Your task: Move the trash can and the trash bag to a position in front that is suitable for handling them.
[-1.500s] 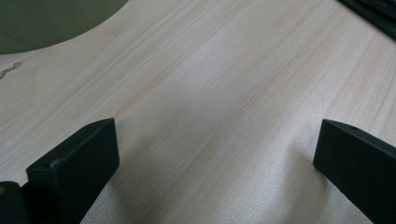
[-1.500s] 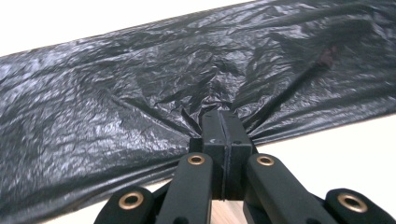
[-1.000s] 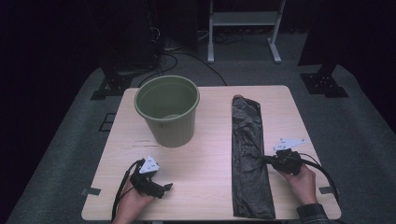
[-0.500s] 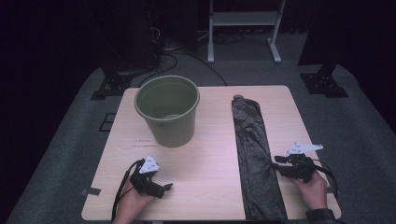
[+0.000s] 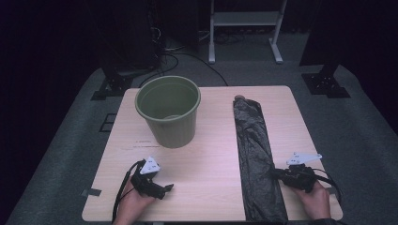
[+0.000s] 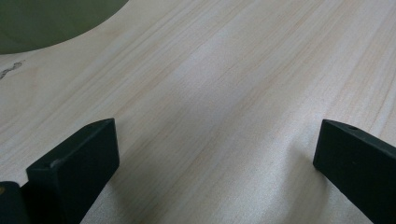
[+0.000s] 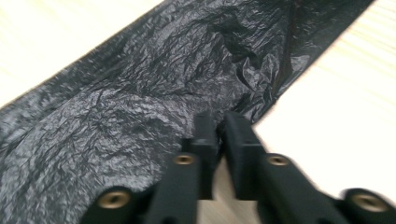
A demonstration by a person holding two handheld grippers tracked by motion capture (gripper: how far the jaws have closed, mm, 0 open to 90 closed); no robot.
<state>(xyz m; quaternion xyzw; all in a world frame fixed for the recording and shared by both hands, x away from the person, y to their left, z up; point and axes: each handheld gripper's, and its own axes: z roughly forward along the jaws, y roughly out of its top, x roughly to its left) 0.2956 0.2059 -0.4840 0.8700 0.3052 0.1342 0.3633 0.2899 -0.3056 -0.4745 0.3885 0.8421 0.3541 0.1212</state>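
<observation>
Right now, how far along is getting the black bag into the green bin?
Done: little; the round green plastic bin stands unlined. In hand: the right gripper, its jaws just closing, pinches the edge of the long flat black plastic bag. The left gripper rests open on the wooden table. Left: opening and fitting the bag.

Black bag (image 5: 256, 154), green bucket (image 5: 169, 110), pale table (image 5: 211, 178)

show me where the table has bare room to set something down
The widest bare patch of the light wooden table lies between the green plastic bucket and the long black plastic bag, running to the near edge. A narrower strip lies right of the bag. It is crowded near the left gripper and the right gripper.
</observation>
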